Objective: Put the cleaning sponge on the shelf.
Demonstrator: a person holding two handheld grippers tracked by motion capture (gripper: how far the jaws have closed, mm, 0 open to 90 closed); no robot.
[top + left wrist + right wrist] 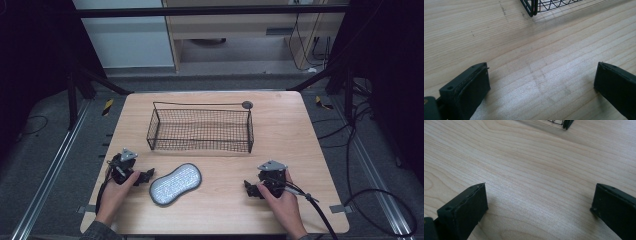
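on the pale wooden table [300, 150] lies a flat, peanut-shaped grey pad with a dark rim and a finely dotted silvery face [175, 183], at about 6 o'clock from the table's middle and slightly toward 7. it lies near the front edge, between the two hands. behind it, toward 12 o'clock, stands a black wire mesh basket, long and rectangular, with a round tab at one corner [200, 130], well apart from the pad and with nothing in it that i can see.

the left gripper [146, 175] rests on the table at 9 o'clock of the pad, just beside its narrow end; its own view shows both jaws spread wide with bare wood between them. the right gripper [250, 189] rests at 3 o'clock of the pad, farther off, jaws likewise wide and holding nothing.

the pad looks thin, light and probably somewhat pliable, like a sponge or scrubber, so it may flex or droop when lifted by one end. because it lies flat, a jaw would likely have to slide under the rim. the waist at its middle seems the best hold: narrowest there and balanced. the textured face should give decent grip.
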